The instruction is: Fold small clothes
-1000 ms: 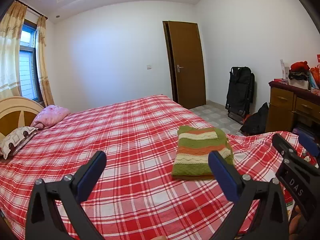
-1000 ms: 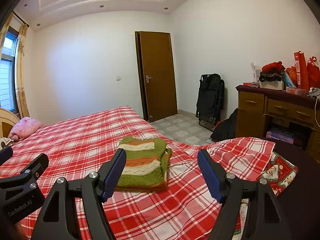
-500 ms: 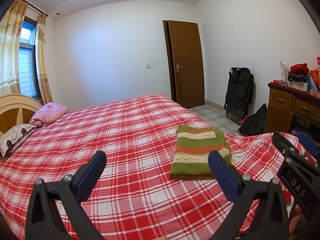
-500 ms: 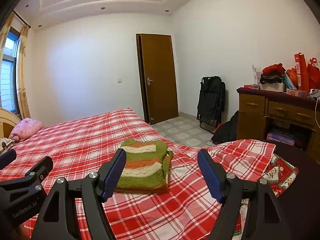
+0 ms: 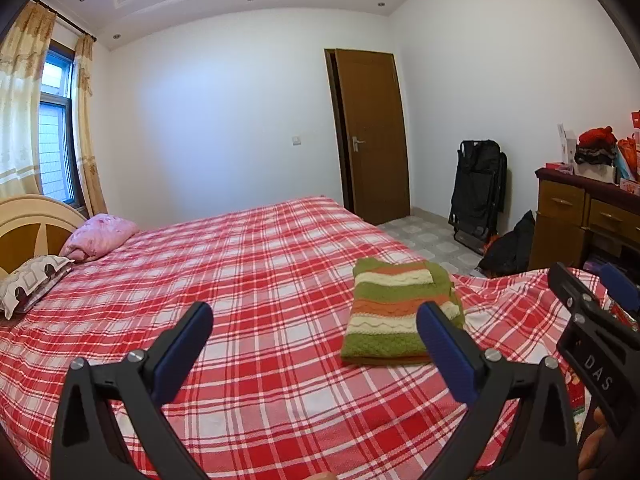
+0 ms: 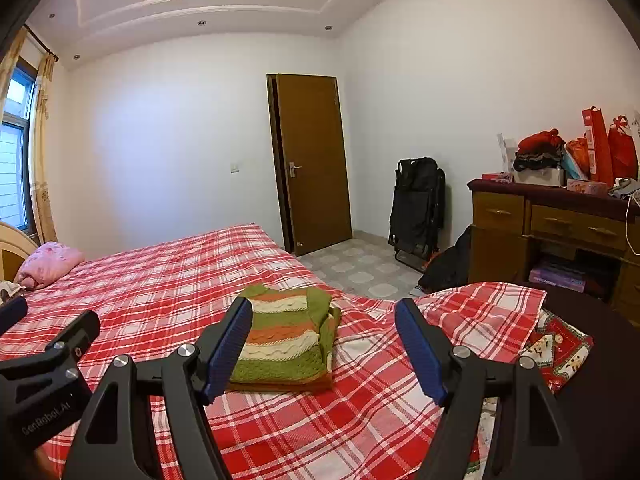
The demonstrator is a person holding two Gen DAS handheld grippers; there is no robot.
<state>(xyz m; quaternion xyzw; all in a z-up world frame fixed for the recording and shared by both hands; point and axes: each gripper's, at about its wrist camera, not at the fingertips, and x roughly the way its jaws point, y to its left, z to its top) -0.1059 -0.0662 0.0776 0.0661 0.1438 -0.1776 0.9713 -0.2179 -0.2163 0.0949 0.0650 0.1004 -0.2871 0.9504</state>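
Note:
A small knitted sweater (image 5: 400, 312) with green, orange and cream stripes lies folded into a neat rectangle on the red plaid bedsheet (image 5: 260, 280). In the right wrist view the sweater (image 6: 288, 340) sits just beyond the left finger. My left gripper (image 5: 314, 320) hovers above the bed, open, nothing between its blue pads; the sweater is ahead to its right. My right gripper (image 6: 324, 316) is open too and holds nothing. Each gripper shows at the edge of the other's view.
A pink pillow (image 5: 98, 236) and a patterned pillow (image 5: 32, 284) lie by the headboard. A wooden dresser (image 6: 552, 232) with bags and clothes stands right. A folded black chair (image 6: 418, 208) leans by the door (image 6: 316, 160). A Christmas-print cloth (image 6: 560, 344) lies at the bed's corner.

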